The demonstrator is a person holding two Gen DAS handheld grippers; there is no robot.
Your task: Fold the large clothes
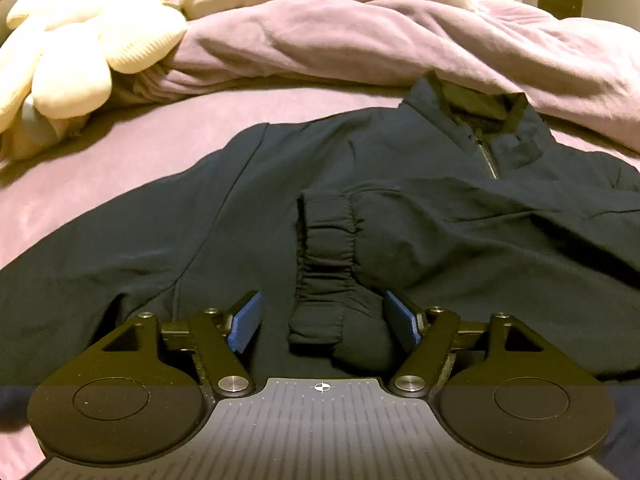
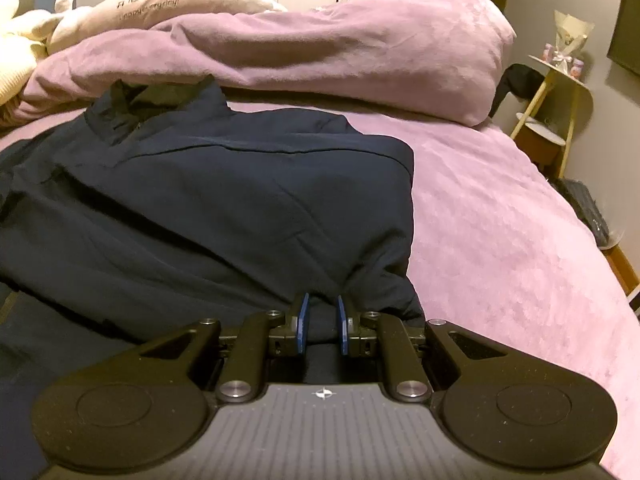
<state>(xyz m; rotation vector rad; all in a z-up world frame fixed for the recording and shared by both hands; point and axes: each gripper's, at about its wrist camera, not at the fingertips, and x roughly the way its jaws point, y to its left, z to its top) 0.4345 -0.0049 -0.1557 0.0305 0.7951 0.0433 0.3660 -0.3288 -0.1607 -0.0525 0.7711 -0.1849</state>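
L gripper [image 1: 323, 322] released, jaws wide, elastic sleeve cuff [image 1: 326, 264] lying loose btwn pads, not pinched. R gripper [image 2: 322, 320] clenched on bunched hem of navy jacket [image 2: 208, 208]. Jacket lies zip-up on pink bedsheet [image 2: 500, 240], collar toward heaped duvet [image 2: 340, 48].

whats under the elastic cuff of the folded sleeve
The elastic cuff lies on the front of the dark jacket, itself on the pink bed sheet. The jacket's zipper disappears beneath the sleeve, so its lower part is hidden.

Two wrist cameras are looking steeply down, close over a bed [image 1: 120, 152], both sharing the dark jacket [image 1: 240, 220].
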